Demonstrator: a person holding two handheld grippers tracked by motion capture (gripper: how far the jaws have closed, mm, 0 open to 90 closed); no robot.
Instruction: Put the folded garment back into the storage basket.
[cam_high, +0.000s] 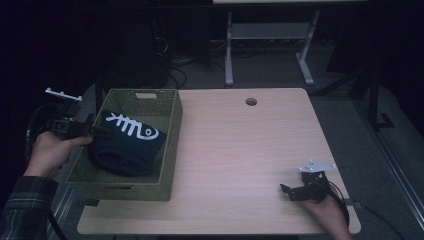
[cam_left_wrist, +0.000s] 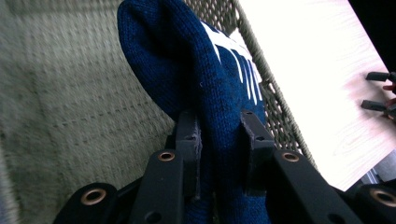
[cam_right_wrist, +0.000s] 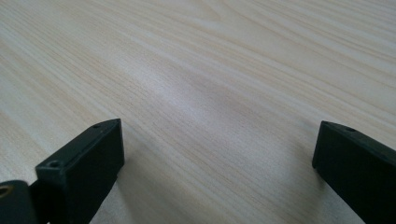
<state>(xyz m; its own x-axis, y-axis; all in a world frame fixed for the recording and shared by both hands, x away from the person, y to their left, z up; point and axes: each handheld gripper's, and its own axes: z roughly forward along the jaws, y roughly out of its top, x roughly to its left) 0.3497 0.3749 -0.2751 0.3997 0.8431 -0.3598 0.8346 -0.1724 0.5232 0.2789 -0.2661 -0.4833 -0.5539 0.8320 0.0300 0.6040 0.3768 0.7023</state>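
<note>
A dark blue knitted garment (cam_high: 127, 142) with a white fishbone print hangs partly inside a green woven basket (cam_high: 170, 150) at the table's left. My left gripper (cam_high: 97, 131) reaches over the basket's left wall and is shut on a fold of the blue knit (cam_left_wrist: 205, 79), which bulges between its two black fingers (cam_left_wrist: 189, 140). Near the table's front right corner, my right gripper (cam_high: 290, 192) rests low over the bare wood. Its jaws stand wide open around plain tabletop (cam_right_wrist: 210, 93), with nothing between them.
The basket's mesh floor (cam_left_wrist: 60, 107) lies under the garment. A round cable hole (cam_high: 251, 101) sits at the table's far edge. Beyond the light wooden table (cam_high: 240, 145), the white legs of another desk (cam_high: 229, 50) stand in a dark room.
</note>
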